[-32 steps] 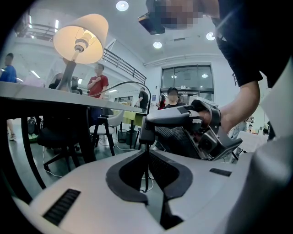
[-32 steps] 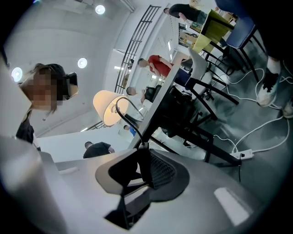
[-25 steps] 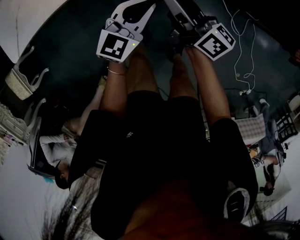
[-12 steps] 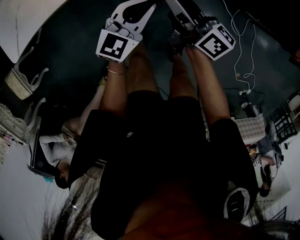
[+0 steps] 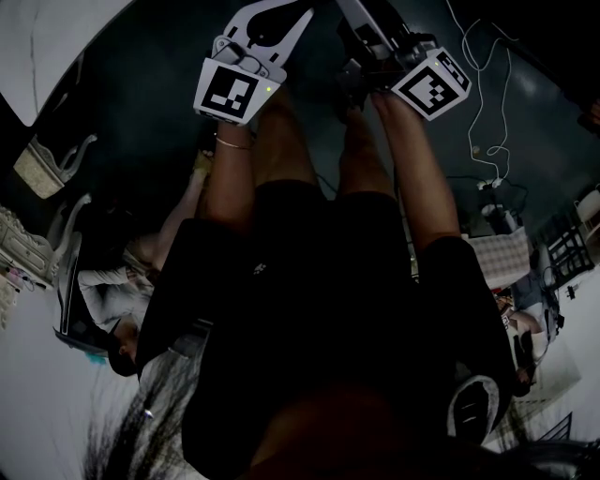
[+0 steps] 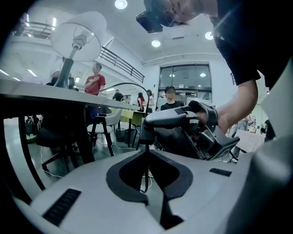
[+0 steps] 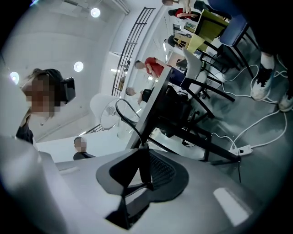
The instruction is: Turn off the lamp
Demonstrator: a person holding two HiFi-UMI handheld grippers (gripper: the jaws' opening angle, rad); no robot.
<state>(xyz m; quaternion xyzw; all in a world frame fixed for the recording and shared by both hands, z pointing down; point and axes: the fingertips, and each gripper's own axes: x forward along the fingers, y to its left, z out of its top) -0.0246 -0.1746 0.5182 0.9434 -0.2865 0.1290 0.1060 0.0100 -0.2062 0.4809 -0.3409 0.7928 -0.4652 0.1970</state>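
Observation:
The lamp (image 6: 77,33), with a white shade, stands on the table (image 6: 68,93) at the upper left; the shade (image 7: 103,109) also shows in the right gripper view. Its black cord (image 6: 132,86) arcs off the table and hangs down to a dark inline switch (image 6: 146,132). My right gripper (image 6: 147,124) holds that switch (image 7: 143,167); its jaws have just been closing on it. Below the switch, my left gripper (image 6: 149,188) is shut on the cord. In the head view both grippers (image 5: 281,11) (image 5: 361,21) reach past the top edge.
Black chairs (image 6: 55,135) stand under the table. White cables and a power strip (image 7: 240,150) lie on the grey floor. Several people (image 6: 95,82) stand in the bright room behind. The holder's legs (image 5: 309,281) fill the head view.

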